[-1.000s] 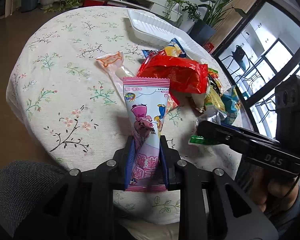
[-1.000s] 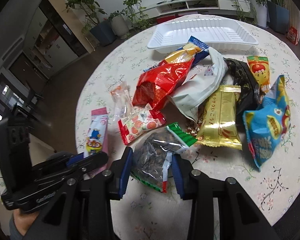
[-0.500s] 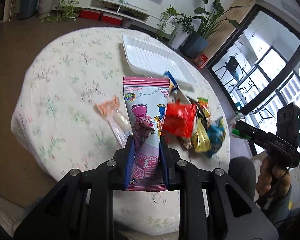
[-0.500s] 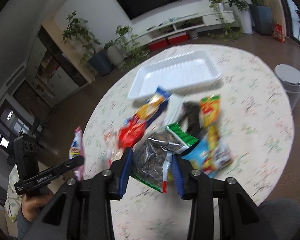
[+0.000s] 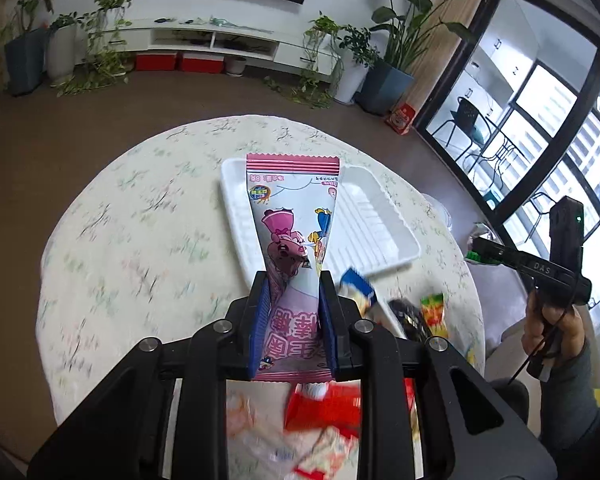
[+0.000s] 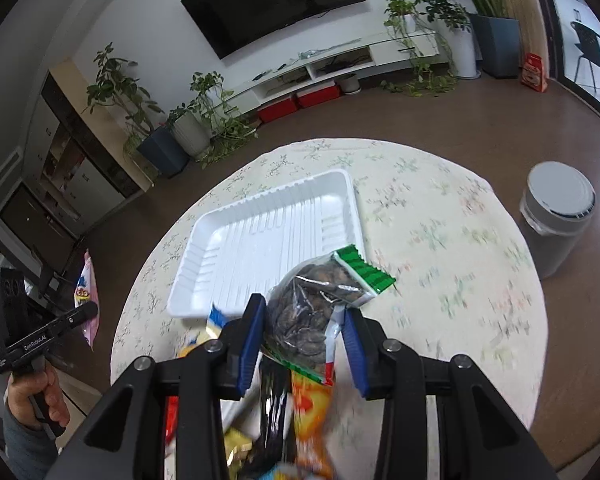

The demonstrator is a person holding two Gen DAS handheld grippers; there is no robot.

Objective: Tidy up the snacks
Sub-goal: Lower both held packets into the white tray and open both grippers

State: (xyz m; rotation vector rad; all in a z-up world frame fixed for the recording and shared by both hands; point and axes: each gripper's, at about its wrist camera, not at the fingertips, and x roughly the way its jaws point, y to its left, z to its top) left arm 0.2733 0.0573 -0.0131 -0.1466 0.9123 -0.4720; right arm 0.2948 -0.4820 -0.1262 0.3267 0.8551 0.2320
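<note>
My left gripper [image 5: 293, 284] is shut on a pink cartoon snack packet [image 5: 291, 236], held up in the air in front of the white tray [image 5: 374, 224]. My right gripper [image 6: 305, 314] is shut on a clear bag of dark seeds with a green end [image 6: 318, 300], lifted above the table near the white tray [image 6: 260, 236]. The other snacks lie blurred below both grippers: a red packet [image 5: 324, 408], a blue-and-yellow one [image 5: 358, 288] and an orange one [image 6: 310, 412]. Each gripper shows in the other's view, the right gripper [image 5: 478, 250] at the right and the left gripper [image 6: 90, 308] at the left.
The round table carries a floral cloth [image 6: 440, 240]. A grey lidded bin [image 6: 556, 216] stands on the floor to the right of it. Potted plants [image 6: 160, 136] and a low TV cabinet [image 5: 204, 44] line the far wall. A person's hand [image 5: 552, 328] grips the right tool.
Both grippers have risen and pulled back from the snack pile with their packets. The pile has slid to the bottom of both views, and the white tray now sits behind the held packets.
</note>
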